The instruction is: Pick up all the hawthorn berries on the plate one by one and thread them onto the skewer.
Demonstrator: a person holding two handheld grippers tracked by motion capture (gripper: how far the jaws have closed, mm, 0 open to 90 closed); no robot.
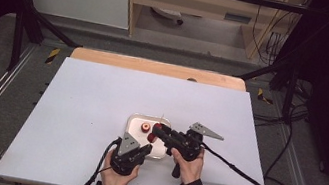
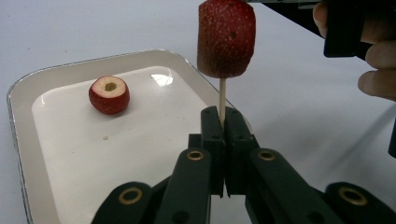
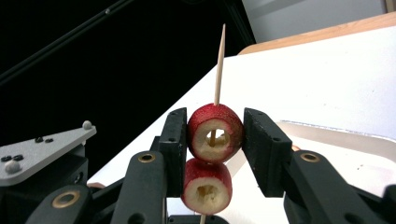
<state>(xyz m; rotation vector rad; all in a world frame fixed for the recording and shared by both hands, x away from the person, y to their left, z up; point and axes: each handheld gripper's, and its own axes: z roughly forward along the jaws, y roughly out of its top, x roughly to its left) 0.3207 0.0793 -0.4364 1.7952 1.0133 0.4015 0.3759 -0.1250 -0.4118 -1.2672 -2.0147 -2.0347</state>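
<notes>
My left gripper [image 2: 222, 116] is shut on the lower end of a thin wooden skewer [image 2: 222, 93], which stands upright over the near corner of a white tray [image 2: 56, 70]. Red cored fruit [image 2: 226, 37] is threaded on the skewer. In the right gripper view two such pieces sit one above the other. My right gripper [image 3: 215, 126] is shut on the upper piece [image 3: 215, 133], the lower piece [image 3: 207, 189] hangs just under it, and the skewer's tip [image 3: 218, 65] sticks out above. Another cored red fruit [image 2: 109, 94] lies in the tray. In the high view both grippers [image 1: 146, 144] [image 1: 160, 130] meet at the tray [image 1: 135, 119].
The tray rests on a white tabletop [image 1: 101, 92] with a wooden strip [image 1: 156, 67] along its far edge. A black cable [image 1: 240, 173] trails from the right gripper across the table's right side. Black frame bars stand at the far corners.
</notes>
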